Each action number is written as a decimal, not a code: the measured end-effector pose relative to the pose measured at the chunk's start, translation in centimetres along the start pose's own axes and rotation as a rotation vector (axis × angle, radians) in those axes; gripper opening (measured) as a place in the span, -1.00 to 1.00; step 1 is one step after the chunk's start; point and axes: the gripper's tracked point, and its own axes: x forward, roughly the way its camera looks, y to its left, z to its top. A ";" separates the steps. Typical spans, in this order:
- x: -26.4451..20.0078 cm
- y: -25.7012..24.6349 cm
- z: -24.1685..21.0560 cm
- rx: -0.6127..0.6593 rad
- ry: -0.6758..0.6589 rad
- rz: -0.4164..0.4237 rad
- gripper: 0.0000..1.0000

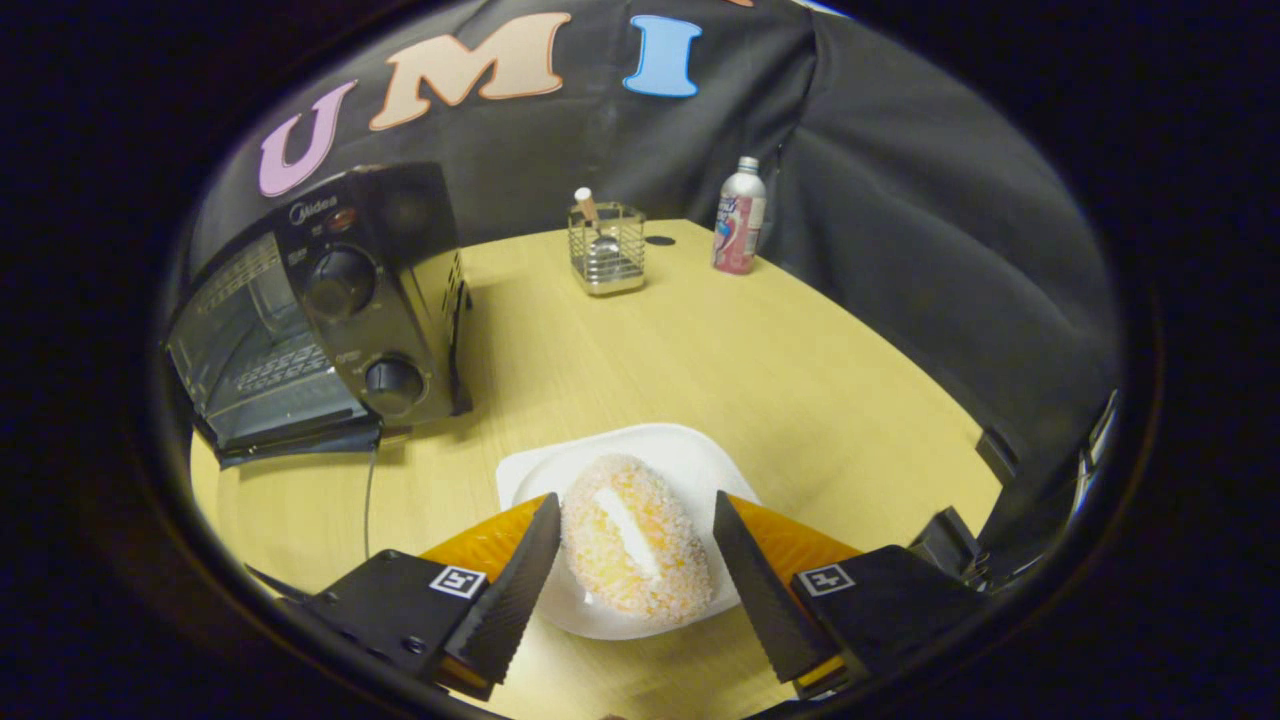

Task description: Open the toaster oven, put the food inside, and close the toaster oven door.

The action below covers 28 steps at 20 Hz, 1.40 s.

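A sugar-coated bun with a white cream strip [632, 537] lies on a white plate [680, 455] on the wooden table. My gripper [636, 515] is open, with one finger on each side of the bun; the left finger stands close to or against its side, the right one stands a little apart. Beyond the fingers to the left stands the black toaster oven [320, 300] with two knobs. Its glass door [290, 435] is folded down open, and the wire rack inside shows.
At the back of the table stand a wire-mesh holder [606, 250] with a utensil in it and a pink-and-white bottle [740, 215]. A thin cable [368, 500] runs from the oven across the table. Black cloth walls close the booth behind and to the right.
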 end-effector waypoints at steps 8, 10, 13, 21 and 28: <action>0.4 -0.6 -1.6 0.094 0.021 0.038 0.81; 0.4 -0.4 -1.5 0.073 0.028 0.041 0.66; 0.7 -0.4 -1.1 0.075 0.032 0.026 0.43; -2.9 0.8 5.6 0.069 -0.103 -0.032 0.21; -6.8 6.5 7.2 0.181 -0.137 0.039 0.21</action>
